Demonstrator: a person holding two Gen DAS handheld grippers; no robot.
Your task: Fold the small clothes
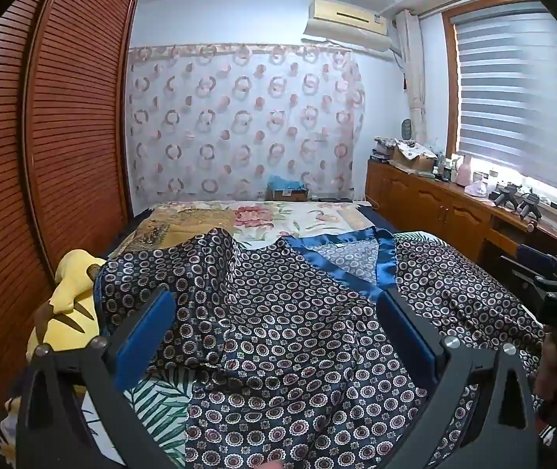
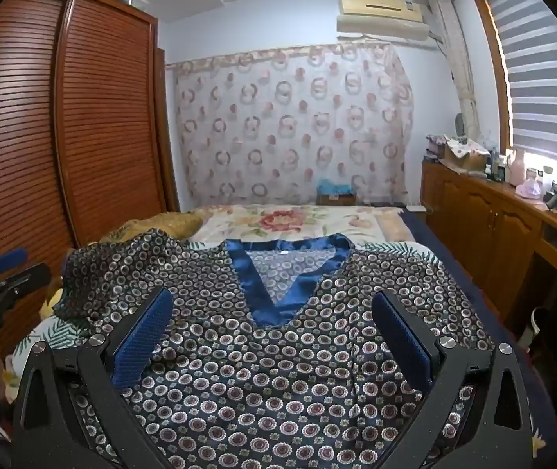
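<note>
- Left wrist view: left claw [image 1: 274, 336] is spread wide, both blue pads apart, nothing between them. It hangs over the patterned top [image 1: 298, 351], above the garment's left half, on the yellow-toy side of the blue V-neck collar [image 1: 360, 269].
- Same view: the top lies on the bed [image 1: 309, 215], front up, collar pointing away from the camera. The left sleeve [image 1: 184, 265] is bunched and humped up left of the collar, not laid flat; likely the reason the claw is stationed here, since this sleeve needs smoothing or folding in first.
- Same view: a yellow plush toy [image 1: 71, 305] lies at the bed edge further left of the collar, just beside the bunched sleeve. Risk, as a judgement: a sleeve pull could drag cloth onto it.
- Same view: the right claw's body [image 1: 552, 293] shows at the frame edge, right of the collar; its pads are not visible here.
- Right wrist view: right claw [image 2: 274, 336] is likewise spread, holding nothing, hovering over the chest area directly below the collar [image 2: 282, 297]. Pads sit either side of the V, so the tool looks centred on the garment.
- Same view: the right sleeve [image 2: 427, 285], right of the collar, lies fairly flat; the left one [image 2: 130, 273] is crumpled.
- Same view: the left tool [image 2: 0, 273] appears far left of the collar.
- Judgement: folding is not yet begun; the top is only spread out, and the next move calls for a pinch on an edge or sleeve.
</note>
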